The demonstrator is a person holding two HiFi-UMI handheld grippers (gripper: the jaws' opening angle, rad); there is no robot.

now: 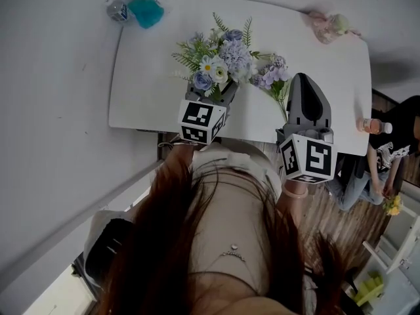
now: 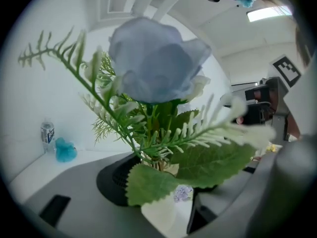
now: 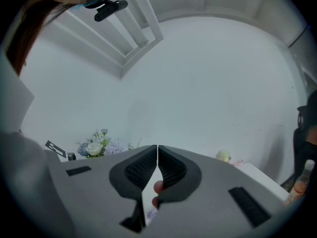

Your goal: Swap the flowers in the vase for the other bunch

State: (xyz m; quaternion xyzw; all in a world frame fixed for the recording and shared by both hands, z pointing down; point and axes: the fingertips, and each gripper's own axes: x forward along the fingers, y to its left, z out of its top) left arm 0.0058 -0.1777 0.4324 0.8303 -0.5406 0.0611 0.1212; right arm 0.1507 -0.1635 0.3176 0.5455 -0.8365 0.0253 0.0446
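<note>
In the head view, a white surface (image 1: 144,90) carries a large blue and white bunch (image 1: 220,58) near its middle. A smaller purple bunch (image 1: 274,74) lies just to its right, the two almost touching. The left gripper (image 1: 215,92) reaches into the near side of the large bunch. The right gripper (image 1: 304,81) hovers over the surface just right of the purple bunch. At the far left corner stand a water bottle (image 1: 117,9) and a teal object (image 1: 146,12); a pale pink object (image 1: 326,25) sits at the far right. A drink bottle (image 1: 374,126) stands at the right edge, beside a seated person (image 1: 394,143). No vase can be made out under the flowers.

In the left gripper view, the left gripper (image 2: 158,192) has its jaws apart, with the stems and a broad leaf of the blue and white bunch (image 2: 153,66) standing between them. The pads do not appear to press on the stems.

In the right gripper view, the right gripper (image 3: 157,155) has its jaws together with nothing between them. The blue and white bunch (image 3: 96,147) shows far off to the left.
</note>
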